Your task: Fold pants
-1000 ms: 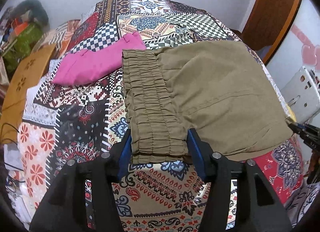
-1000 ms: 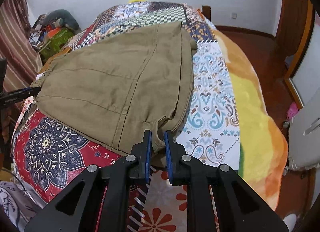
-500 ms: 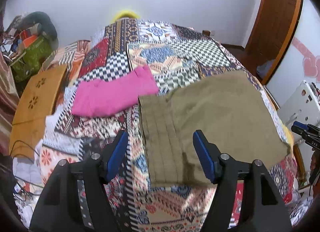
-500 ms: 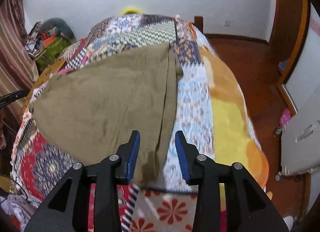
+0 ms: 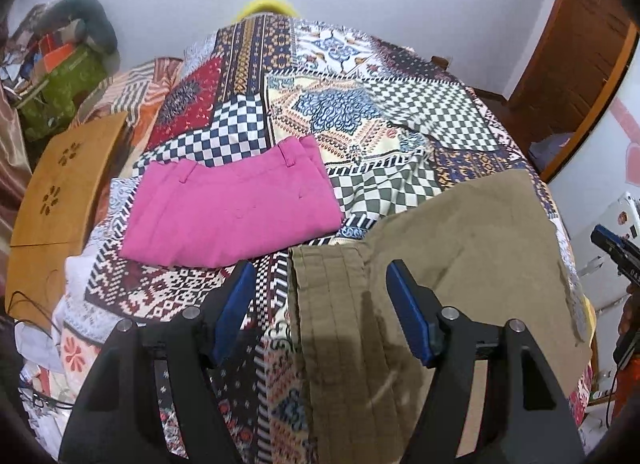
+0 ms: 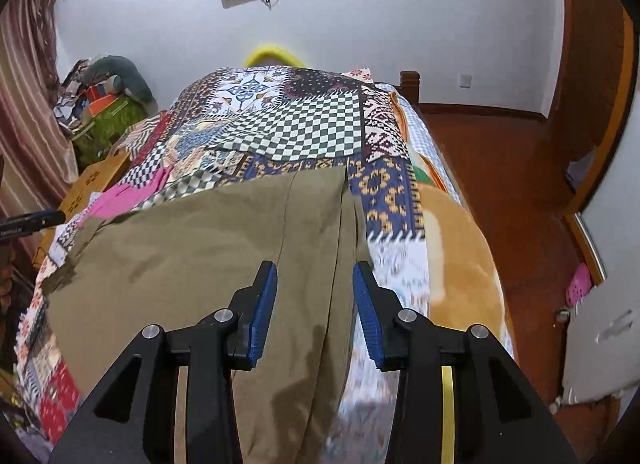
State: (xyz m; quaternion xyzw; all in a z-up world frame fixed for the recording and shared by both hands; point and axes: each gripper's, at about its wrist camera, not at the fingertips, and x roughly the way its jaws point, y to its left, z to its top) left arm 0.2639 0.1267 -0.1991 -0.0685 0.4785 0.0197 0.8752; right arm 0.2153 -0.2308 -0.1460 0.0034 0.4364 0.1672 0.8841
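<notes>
Olive-khaki cotton pants [image 5: 460, 264] lying folded on patchwork-quilted bed [image 5: 360, 104]. Left tongs [image 5: 320, 316], right tongs [image 6: 314, 304] hovering apart, gripping nothing. Fabric looking soft, light, floppy; pinching elastic waistband, hem corners advisable.

Folded pink garment [image 5: 236, 212] on patchwork bedspread [image 5: 360, 112]; wooden board [image 5: 68, 180] beside bed

Ahead of my left gripper [image 5: 320, 300] the bedspread [image 5: 360, 112] lies bare past the pink folded pants [image 5: 232, 208], which block the near left. The olive pants [image 6: 192, 248] cover the middle. Right of my right gripper [image 6: 314, 290] a bare strip of bed runs along the edge, then open floor [image 6: 500, 168].
</notes>
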